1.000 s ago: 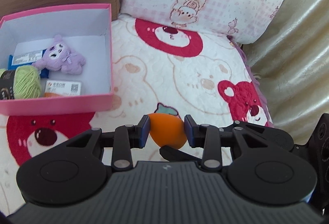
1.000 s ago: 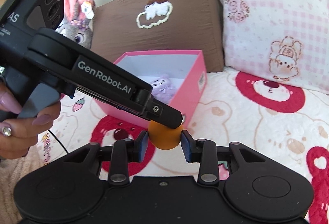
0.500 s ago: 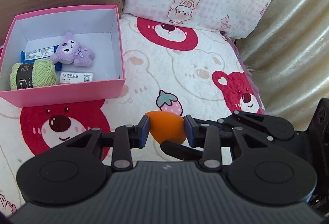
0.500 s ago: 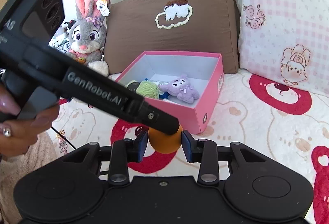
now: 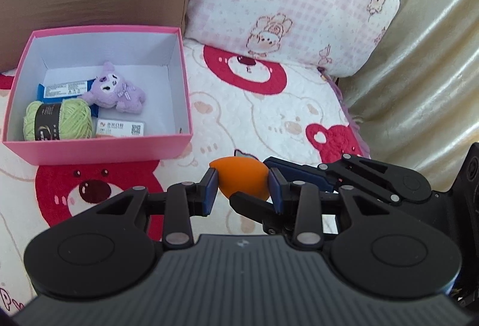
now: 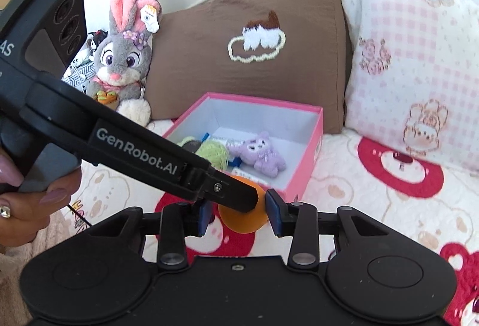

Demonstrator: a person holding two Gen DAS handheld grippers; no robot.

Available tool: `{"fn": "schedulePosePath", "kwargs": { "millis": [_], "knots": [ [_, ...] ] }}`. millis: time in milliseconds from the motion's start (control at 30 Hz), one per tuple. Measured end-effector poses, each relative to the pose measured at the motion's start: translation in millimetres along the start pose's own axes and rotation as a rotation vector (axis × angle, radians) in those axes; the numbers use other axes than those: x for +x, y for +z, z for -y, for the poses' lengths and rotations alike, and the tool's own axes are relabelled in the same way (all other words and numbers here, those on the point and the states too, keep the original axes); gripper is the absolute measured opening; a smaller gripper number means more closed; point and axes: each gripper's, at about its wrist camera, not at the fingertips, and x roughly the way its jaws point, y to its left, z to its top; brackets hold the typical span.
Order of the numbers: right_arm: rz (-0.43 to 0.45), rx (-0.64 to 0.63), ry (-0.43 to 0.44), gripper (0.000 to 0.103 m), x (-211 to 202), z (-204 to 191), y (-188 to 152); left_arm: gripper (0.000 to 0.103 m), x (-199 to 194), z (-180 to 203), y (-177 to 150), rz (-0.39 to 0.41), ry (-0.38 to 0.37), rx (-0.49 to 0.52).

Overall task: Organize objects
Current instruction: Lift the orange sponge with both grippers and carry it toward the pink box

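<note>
Right now we clamp the orange sponge in our left gripper while our right gripper opens around it, five o'clock of the pink box; premature release drops it onto the bed.

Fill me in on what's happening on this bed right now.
A person is tidying small items into the pink box. The left gripper is clamped on an orange sponge in front of the box, while the right gripper has its jaws opening around the same sponge. Green yarn and a purple plush already lie inside the box.
</note>
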Motion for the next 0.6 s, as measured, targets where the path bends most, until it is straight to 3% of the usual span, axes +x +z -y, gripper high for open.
{"fn": "schedulePosePath", "kwargs": {
  "millis": [200,333,600],
  "knots": [
    [0.046,-0.043,-0.033,0.044,9,-9,27,0.035,-13,-11,19,0.084,0.003,-0.021],
    [0.050,-0.045,-0.003,0.044,23,-14,42,0.036,-20,-28,25,0.124,0.021,-0.020],
    [0.035,-0.055,0.068,0.043,61,-27,63,0.036,-26,-78,33,0.147,0.021,-0.116]
  ]
}}
